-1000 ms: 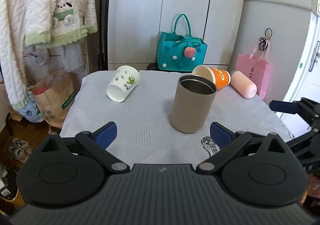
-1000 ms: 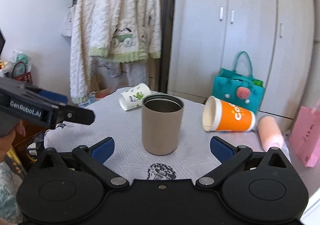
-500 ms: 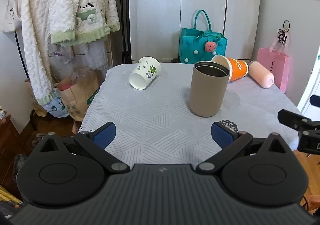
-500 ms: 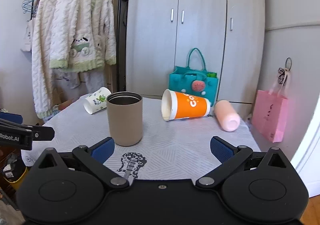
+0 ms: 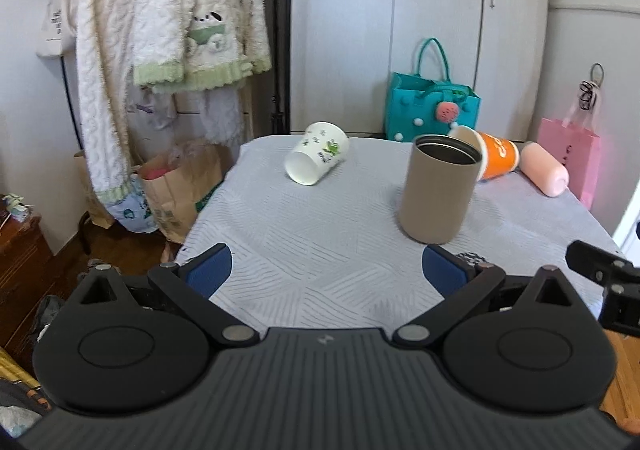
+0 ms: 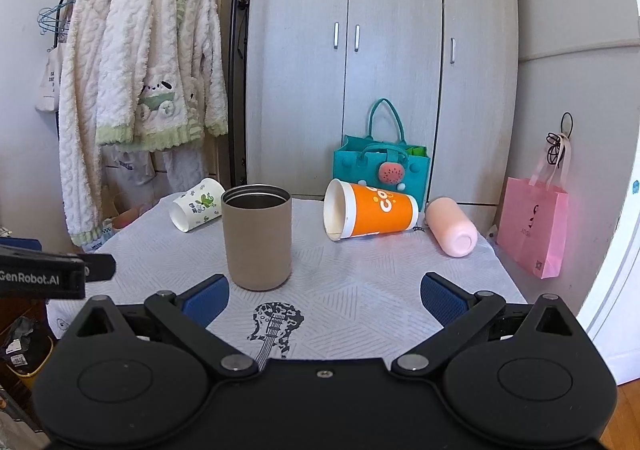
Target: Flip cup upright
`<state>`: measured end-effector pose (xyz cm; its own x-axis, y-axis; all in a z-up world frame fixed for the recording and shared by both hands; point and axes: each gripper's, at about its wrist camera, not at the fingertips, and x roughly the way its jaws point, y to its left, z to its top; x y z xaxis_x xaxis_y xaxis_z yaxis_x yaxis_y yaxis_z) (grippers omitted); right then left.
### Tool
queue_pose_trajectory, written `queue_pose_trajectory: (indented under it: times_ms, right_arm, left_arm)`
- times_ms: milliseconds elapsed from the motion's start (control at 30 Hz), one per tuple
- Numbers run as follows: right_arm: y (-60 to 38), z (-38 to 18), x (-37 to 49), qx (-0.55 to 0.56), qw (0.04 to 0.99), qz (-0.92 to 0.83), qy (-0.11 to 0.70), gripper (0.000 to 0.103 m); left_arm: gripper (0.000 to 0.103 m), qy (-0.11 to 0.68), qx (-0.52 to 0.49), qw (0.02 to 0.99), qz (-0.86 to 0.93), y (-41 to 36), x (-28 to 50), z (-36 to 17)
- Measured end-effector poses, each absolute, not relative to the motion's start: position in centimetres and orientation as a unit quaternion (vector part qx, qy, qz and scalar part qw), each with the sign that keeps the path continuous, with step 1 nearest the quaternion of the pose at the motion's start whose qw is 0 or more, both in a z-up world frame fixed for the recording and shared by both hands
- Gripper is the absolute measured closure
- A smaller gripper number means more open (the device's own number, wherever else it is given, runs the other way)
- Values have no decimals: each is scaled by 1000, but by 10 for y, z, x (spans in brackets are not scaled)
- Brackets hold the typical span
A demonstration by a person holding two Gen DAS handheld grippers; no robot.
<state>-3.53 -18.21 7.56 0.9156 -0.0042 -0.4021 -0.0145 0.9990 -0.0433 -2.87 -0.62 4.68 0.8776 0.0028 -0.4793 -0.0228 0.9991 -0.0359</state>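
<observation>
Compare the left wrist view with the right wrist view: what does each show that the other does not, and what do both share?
Only the left shows the brown paper bag on the floor. Only the right shows the guitar print in full and the whole side of the orange cup. Both show the upright tan cup, the white cup and pink bottle lying down, and the table.

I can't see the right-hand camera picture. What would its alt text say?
A tan cup stands upright on a table; an orange cup, a white cup and a pink bottle lie on their sides. The right gripper is open and empty.
</observation>
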Motion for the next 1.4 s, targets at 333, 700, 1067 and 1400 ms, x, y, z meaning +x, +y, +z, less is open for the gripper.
queue_pose_trajectory:
  times_ms: [333, 700, 1067, 1400]
  right_arm:
    - [-179, 67, -35, -23, 978, -15, 205, 0]
    - [-185, 64, -36, -2, 980, -25, 200, 0]
    - [-187, 62, -36, 4, 980, -28, 195, 0]
    - [-191, 62, -35, 9, 981, -32, 189, 0]
  left_arm:
    - [0, 251, -15, 968, 1, -3, -24, 39]
    - [0, 257, 2, 966, -4, -6, -22, 36]
    - [0, 254, 26, 967, -12, -16, -22, 34]
    - [0, 253, -6, 967, -10, -6, -22, 34]
